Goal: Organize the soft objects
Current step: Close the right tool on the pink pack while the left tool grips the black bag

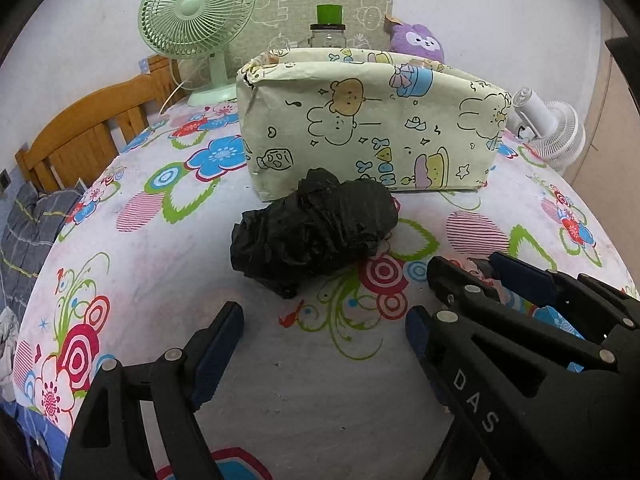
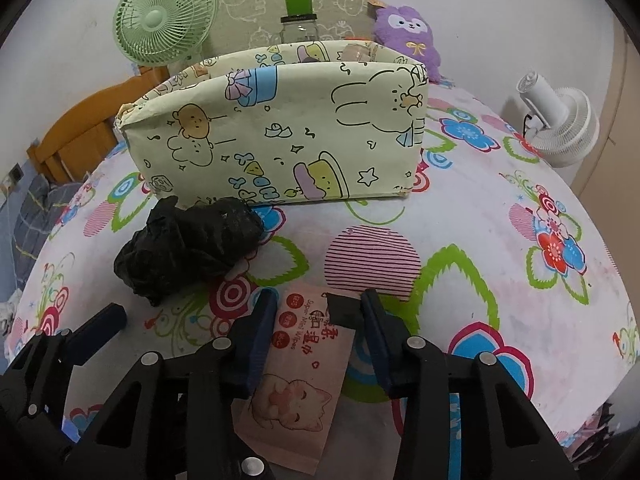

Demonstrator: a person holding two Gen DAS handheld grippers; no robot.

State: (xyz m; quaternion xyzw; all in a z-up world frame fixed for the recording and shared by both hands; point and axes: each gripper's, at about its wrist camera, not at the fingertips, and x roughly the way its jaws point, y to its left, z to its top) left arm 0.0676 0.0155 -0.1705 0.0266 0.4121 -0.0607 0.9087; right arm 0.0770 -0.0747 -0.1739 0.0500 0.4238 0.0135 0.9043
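Observation:
A crumpled black plastic bag lies on the flowered tablecloth just in front of a cream cartoon-print storage box; both also show in the right wrist view, the bag and the box. My left gripper is open and empty, a short way in front of the bag. My right gripper is open, its fingers on either side of a pink pack of wet wipes that lies flat on the cloth. The right gripper also shows at the right of the left wrist view.
Behind the box stand a green desk fan, a glass jar with a green lid and a purple plush toy. A white fan lies at the table's right edge. A wooden chair stands at the left.

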